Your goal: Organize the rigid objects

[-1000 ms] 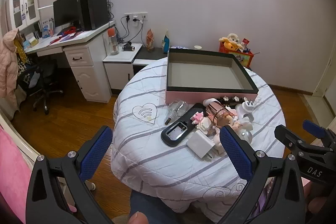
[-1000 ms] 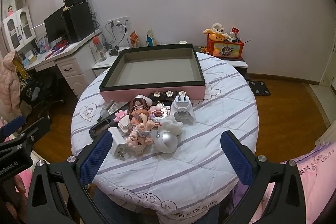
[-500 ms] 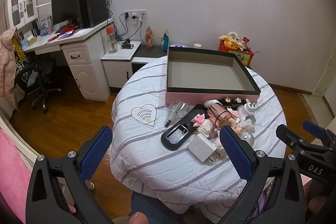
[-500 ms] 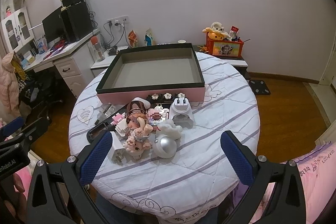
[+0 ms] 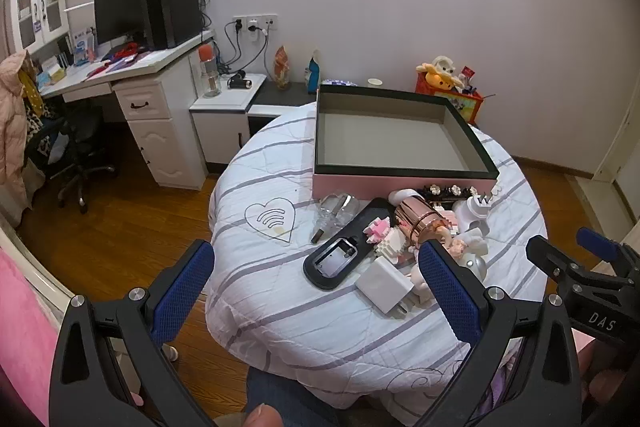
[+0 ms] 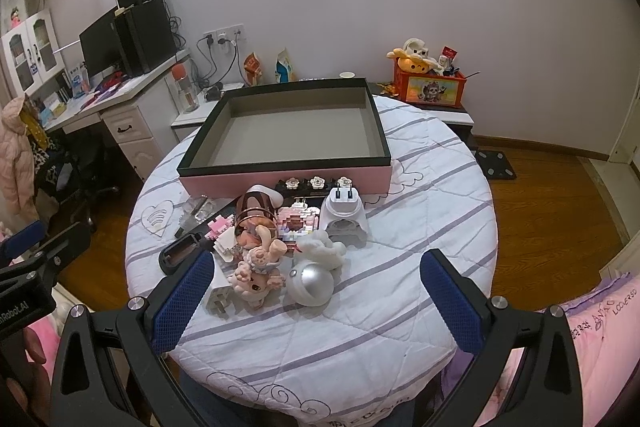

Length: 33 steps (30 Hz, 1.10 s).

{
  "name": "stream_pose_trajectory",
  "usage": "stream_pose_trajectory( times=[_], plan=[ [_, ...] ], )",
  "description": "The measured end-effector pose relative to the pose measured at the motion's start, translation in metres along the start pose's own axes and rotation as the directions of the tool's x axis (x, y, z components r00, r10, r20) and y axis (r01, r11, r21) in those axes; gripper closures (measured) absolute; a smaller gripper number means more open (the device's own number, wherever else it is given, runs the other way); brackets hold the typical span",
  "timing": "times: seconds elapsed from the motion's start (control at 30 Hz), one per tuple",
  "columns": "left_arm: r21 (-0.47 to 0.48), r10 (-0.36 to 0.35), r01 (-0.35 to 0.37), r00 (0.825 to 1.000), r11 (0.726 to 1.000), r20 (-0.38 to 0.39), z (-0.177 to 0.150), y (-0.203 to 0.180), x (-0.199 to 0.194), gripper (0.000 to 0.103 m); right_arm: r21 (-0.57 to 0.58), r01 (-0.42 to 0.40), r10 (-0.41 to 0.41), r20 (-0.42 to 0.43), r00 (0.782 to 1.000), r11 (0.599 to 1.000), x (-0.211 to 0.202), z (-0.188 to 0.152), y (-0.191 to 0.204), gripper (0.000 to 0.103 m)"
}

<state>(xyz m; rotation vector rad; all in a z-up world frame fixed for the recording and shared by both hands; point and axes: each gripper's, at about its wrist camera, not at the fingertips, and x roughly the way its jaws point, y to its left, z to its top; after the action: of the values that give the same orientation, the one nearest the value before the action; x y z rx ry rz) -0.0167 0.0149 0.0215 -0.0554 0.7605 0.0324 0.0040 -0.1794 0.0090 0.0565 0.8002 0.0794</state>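
Note:
A pink box with a dark rim [image 5: 404,173] [image 6: 280,169] sits open and empty at the back of the round table [image 5: 280,307] [image 6: 420,211]. In front of it lies a pile: a black case [image 5: 340,255], a white charger [image 5: 384,287], a rose-gold cylinder [image 5: 420,221] [image 6: 256,213], a white plug adapter [image 6: 344,215], a silver ball [image 6: 312,283], a pink plush figure [image 6: 258,271], a glass bottle [image 5: 332,213]. My left gripper [image 5: 316,291] and right gripper [image 6: 316,297] are both open and empty, held above the table's near edge.
A white desk [image 5: 152,99] with monitor and computer stands at the left, an office chair [image 5: 76,155] beside it. A low cabinet [image 5: 228,107] is behind the table. A toy box [image 6: 430,87] stands at the back right. Wooden floor surrounds the table.
Both grippers have moved slightly closer to the table; the views shift a little. Nothing on the table has moved and both grippers stay open.

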Motion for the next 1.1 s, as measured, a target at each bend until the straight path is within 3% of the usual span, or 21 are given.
stream_pose_trajectory(
  times=[0.4,1.1],
  plan=[
    [-0.001,-0.013,0.013,0.999,1.0,-0.046,-0.001,0.004,0.03,0.0,0.013,0.0,0.001,-0.043,0.999,1.0,0.025,0.003,-0.006,0.0],
    [-0.005,-0.022,0.021,0.979,1.0,-0.204,0.006,0.006,0.148,0.0,0.077,0.017,-0.005,-0.148,0.989,0.997,0.105,0.018,-0.041,0.0]
  ],
)
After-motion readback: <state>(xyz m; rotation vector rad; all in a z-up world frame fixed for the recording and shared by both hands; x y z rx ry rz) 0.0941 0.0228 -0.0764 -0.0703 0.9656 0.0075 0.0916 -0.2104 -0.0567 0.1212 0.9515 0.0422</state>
